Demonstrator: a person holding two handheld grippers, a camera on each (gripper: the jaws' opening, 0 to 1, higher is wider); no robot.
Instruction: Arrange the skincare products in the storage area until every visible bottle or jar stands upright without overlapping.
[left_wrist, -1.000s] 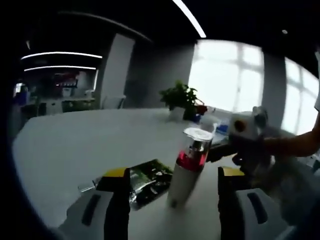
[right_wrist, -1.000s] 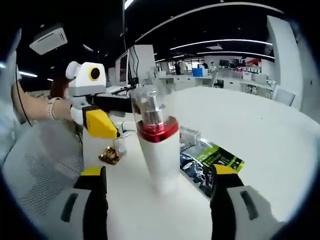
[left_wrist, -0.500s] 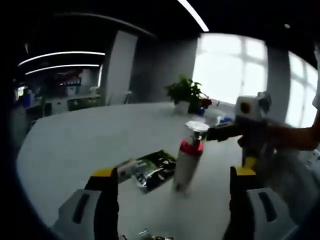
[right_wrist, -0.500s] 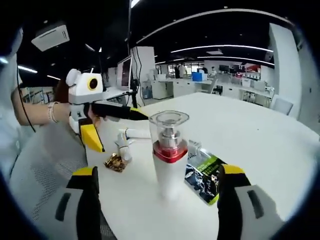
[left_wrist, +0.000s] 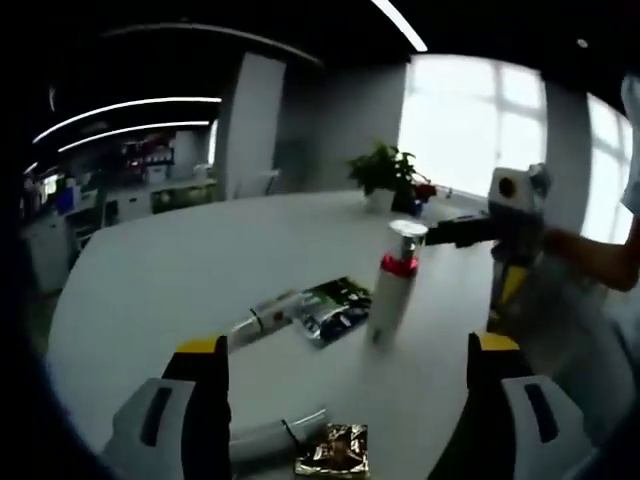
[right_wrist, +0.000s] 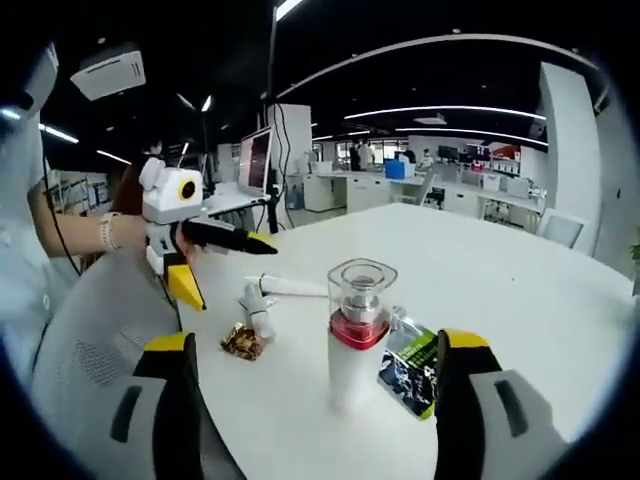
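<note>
A white pump bottle (left_wrist: 393, 290) with a red band and a clear cap stands upright on the white table (left_wrist: 150, 290), untouched. Left of it lie a green sachet (left_wrist: 337, 308) and a white tube (left_wrist: 262, 321); a second tube (left_wrist: 268, 436) and a gold packet (left_wrist: 333, 451) lie close to my left gripper (left_wrist: 350, 420), which is open and empty. In the right gripper view the bottle (right_wrist: 357, 335) stands ahead of my open, empty right gripper (right_wrist: 322, 420), with the sachet (right_wrist: 410, 364) on its right. The tubes (right_wrist: 262, 311) and packet (right_wrist: 241, 342) lie to its left, below the left gripper (right_wrist: 232, 272).
A potted plant (left_wrist: 384, 174) stands at the table's far side, before bright windows. The right gripper (left_wrist: 465, 275), held by a person's arm, reaches in behind the bottle. A white mesh chair (right_wrist: 80, 350) sits at the table edge, with office desks and monitors (right_wrist: 255, 160) beyond.
Both grippers have drawn back from the bottle, which looks smaller and farther now. It stood tilted between the jaws before and now stands upright and free. More tubes and the packet have come into view.
</note>
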